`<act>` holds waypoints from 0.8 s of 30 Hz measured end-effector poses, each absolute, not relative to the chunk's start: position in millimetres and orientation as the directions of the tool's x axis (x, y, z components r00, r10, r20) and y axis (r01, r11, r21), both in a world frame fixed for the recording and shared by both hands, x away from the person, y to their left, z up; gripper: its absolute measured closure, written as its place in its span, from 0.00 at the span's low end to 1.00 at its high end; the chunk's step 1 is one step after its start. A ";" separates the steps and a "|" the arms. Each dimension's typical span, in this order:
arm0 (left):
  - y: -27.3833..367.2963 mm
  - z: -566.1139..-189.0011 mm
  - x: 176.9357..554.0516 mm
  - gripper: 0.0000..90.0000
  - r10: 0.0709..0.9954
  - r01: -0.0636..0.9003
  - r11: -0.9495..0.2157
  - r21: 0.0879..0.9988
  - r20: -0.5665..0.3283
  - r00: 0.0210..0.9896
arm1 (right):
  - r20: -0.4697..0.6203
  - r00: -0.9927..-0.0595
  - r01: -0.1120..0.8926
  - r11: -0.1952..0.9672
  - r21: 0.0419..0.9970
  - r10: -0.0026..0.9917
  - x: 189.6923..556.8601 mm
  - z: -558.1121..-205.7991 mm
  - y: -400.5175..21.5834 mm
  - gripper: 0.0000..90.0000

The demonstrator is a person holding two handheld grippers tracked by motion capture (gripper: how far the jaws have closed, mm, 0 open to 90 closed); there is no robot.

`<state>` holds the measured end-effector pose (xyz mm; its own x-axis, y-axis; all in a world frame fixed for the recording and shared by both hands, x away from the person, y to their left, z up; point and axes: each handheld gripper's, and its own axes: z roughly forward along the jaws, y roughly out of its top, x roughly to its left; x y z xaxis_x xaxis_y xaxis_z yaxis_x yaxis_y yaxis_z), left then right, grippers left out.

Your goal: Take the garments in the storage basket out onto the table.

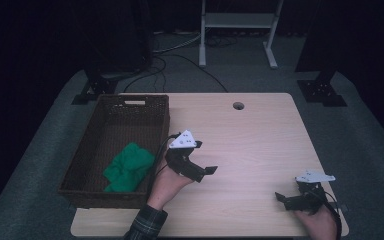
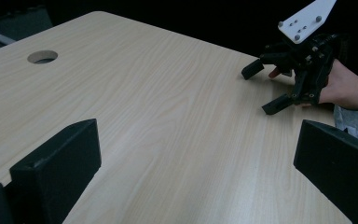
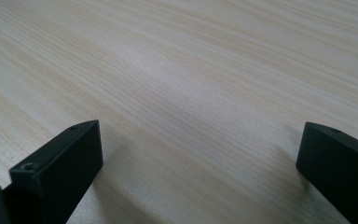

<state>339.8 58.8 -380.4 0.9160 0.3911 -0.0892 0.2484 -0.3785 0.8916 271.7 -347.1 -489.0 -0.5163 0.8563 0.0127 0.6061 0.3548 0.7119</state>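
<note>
High view: a crumpled green cloth (image 1: 128,167) lies in the near end of a woven brown basket (image 1: 96,122), a soft lump with its long axis running roughly from the near wall toward the far one. The basket is rectangular, with a slot handle in its far wall, and sits on the left side of the pale wood-grain table (image 1: 260,135). The left gripper (image 1: 206,174) hovers just right of the basket, jaws spread and empty. The right gripper (image 1: 283,199), well apart near the table's right corner, also has its jaws spread over bare wood.

cloth (image 1: 128,167) in basket (image 1: 82,161), left on table (image 1: 260,140)
</note>
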 end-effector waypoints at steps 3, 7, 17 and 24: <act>59.5 -379.0 339.8 0.00 0.383 0.238 -0.379 0.894 -0.083 0.920 | 0.013 -0.517 0.606 0.356 0.712 0.856 271.7 -489.0 -347.1 0.00; 60.1 -376.7 342.1 0.00 0.382 0.229 -0.382 0.895 -0.072 0.921 | 0.013 -0.518 0.606 0.356 0.711 0.856 271.7 -488.9 -347.2 0.00; 66.0 -371.1 344.9 0.00 0.388 0.222 -0.366 0.904 -0.069 0.919 | 0.011 -0.518 0.605 0.357 0.711 0.855 271.7 -489.0 -347.2 0.00; 69.4 -366.1 344.3 0.00 0.391 0.217 -0.346 0.913 -0.070 0.918 | 0.011 -0.518 0.605 0.357 0.712 0.856 271.8 -489.0 -347.2 0.00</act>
